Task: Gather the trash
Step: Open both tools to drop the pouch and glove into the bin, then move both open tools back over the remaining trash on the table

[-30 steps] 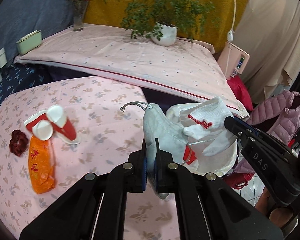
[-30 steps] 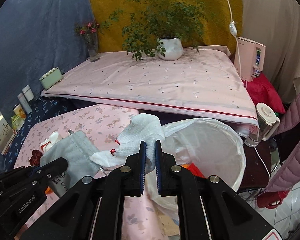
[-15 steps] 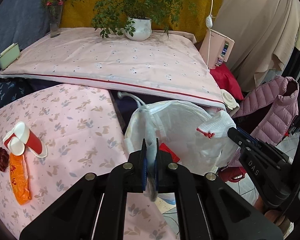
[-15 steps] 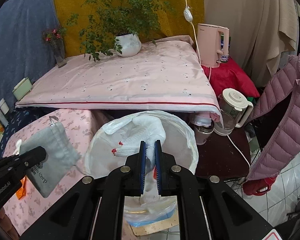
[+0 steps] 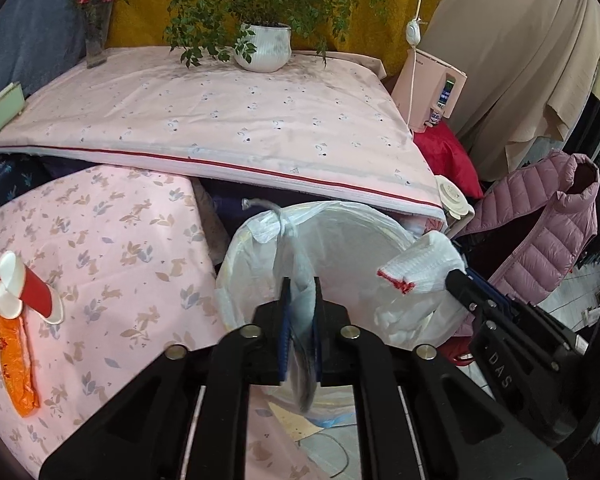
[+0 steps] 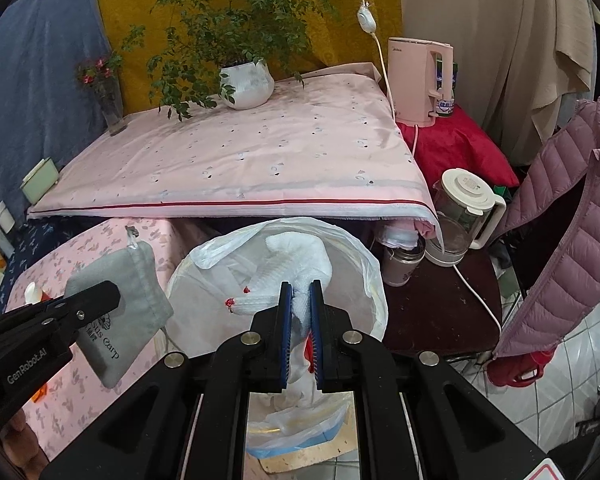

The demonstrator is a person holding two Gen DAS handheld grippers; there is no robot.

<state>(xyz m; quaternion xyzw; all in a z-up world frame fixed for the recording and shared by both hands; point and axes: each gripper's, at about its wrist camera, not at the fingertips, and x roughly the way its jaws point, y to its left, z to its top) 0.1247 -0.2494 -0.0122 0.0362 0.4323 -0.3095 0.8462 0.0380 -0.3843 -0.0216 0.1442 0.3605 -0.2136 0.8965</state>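
Right claw (image 6: 300, 304) pinching white glove (image 6: 296, 264) — cuff left, over bin bag (image 6: 364, 268)

Your left gripper (image 5: 299, 292) sits bottom centre of the left wrist view, jaws pinched nearly together on a grey pouch (image 6: 120, 300), blue pads (image 5: 285, 320) pressing its fabric. It also shows at lower left of the right wrist view. Your right gripper (image 6: 300, 300) sits bottom centre of its own view, jaws clamped on a white glove (image 6: 296, 268). It enters the left wrist view from the lower right.
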